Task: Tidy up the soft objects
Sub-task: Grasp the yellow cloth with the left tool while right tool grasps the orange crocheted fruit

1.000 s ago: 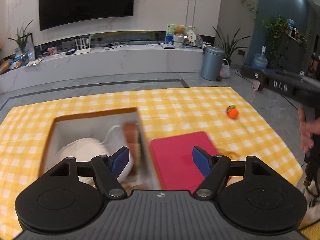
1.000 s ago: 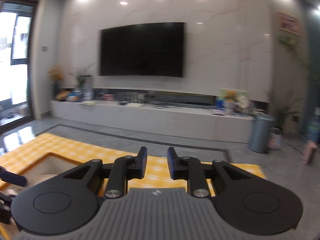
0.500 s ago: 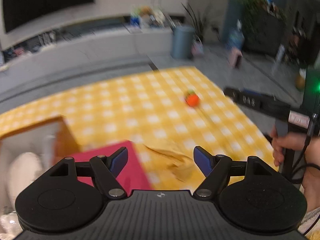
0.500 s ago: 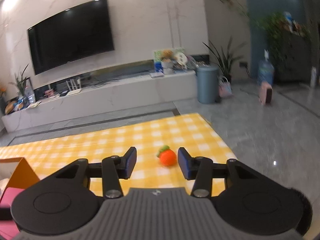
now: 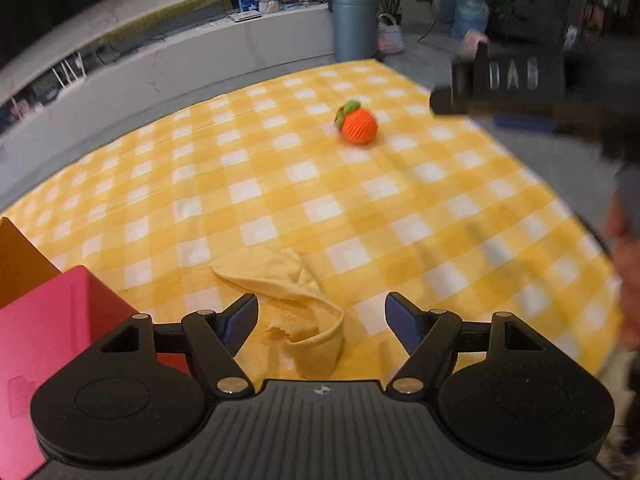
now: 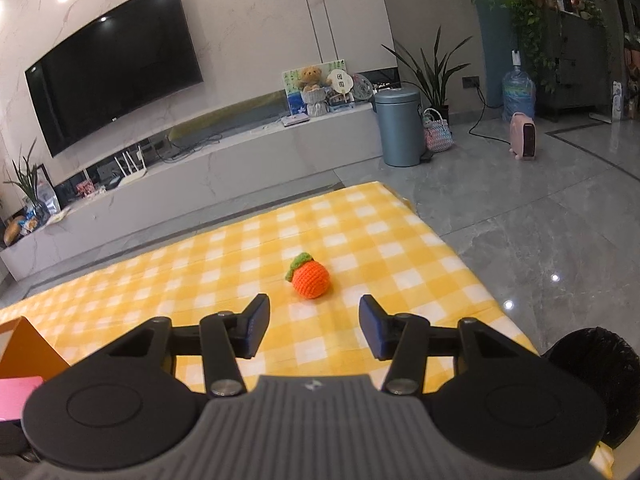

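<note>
A crumpled yellow cloth (image 5: 296, 292) lies on the yellow checked tablecloth (image 5: 280, 184), just ahead of and partly between the wide-apart fingers of my left gripper (image 5: 321, 322), which is open and holds nothing. Farther off sits an orange crocheted fruit with a green leaf (image 5: 359, 125). In the right wrist view that fruit (image 6: 310, 278) rests on the cloth a little beyond my right gripper (image 6: 313, 330), whose jaws are opening with nothing between them. The right gripper's body (image 5: 504, 80) appears blurred at the upper right of the left wrist view.
A pink-lidded box (image 5: 44, 340) and an orange box edge (image 5: 20, 260) stand at the left. The table's right edge (image 6: 460, 256) drops to a grey tiled floor. A TV console, a grey bin (image 6: 400, 128) and plants lie beyond. A hand (image 5: 624, 264) shows at right.
The left gripper swung right from over the open box to the yellow cloth and dropped closer. The right gripper tilted down from the TV wall onto the orange fruit, its jaws widening.
</note>
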Motion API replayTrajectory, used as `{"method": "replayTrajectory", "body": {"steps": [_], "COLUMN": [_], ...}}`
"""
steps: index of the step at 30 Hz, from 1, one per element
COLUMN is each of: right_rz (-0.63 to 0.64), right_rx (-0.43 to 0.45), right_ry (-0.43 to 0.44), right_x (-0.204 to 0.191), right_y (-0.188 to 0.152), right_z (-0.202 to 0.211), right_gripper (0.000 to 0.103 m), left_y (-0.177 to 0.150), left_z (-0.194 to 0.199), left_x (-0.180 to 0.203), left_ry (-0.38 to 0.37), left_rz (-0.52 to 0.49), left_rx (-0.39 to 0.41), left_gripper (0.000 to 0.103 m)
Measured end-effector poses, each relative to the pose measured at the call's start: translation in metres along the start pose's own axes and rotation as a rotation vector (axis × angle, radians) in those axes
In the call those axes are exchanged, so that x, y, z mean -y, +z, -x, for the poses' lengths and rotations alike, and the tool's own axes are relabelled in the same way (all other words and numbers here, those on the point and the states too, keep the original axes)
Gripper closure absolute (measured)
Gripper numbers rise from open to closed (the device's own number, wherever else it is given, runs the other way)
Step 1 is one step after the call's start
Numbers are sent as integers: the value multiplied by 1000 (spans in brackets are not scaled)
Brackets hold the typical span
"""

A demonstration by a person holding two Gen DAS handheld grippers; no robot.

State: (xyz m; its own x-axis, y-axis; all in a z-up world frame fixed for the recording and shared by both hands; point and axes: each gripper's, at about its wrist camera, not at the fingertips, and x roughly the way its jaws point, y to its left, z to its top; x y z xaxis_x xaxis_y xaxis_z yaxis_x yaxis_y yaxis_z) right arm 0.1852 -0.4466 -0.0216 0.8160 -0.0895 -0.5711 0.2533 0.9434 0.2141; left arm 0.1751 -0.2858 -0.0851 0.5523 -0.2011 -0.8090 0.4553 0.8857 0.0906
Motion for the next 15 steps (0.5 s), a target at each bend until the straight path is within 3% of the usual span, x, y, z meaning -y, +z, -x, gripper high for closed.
{"method": "replayTrajectory", "body": {"steps": [4, 7, 9, 11, 12, 13, 15], "right_rz": [-12, -48, -74, -90, -95, -98, -92], "right_rx": [12, 10, 8, 15, 20, 26, 35], "right_ry": [-9, 20, 40, 34, 22, 8, -10], "right_x": [1, 4, 6, 7, 7, 8, 8], "right_y": [-1, -4, -6, -7, -8, -9, -10], "right_z": [-15, -34, -51, -69, -77, -86, -101], "right_gripper": [42, 39, 29, 14, 11, 11, 11], "left_y": [-6, -9, -10, -11, -12, -12, -12], "left_z": [-20, -33, -39, -44, -43, -42, -42], "left_x": [0, -3, -5, -8, -8, -8, -10], "left_ry": [16, 27, 39, 32, 33, 36, 31], "left_rz": [56, 99, 120, 131, 131, 128, 140], "left_rx": [-8, -7, -18, -35, -19, -17, -17], "left_gripper": [18, 26, 33, 47, 54, 67, 73]}}
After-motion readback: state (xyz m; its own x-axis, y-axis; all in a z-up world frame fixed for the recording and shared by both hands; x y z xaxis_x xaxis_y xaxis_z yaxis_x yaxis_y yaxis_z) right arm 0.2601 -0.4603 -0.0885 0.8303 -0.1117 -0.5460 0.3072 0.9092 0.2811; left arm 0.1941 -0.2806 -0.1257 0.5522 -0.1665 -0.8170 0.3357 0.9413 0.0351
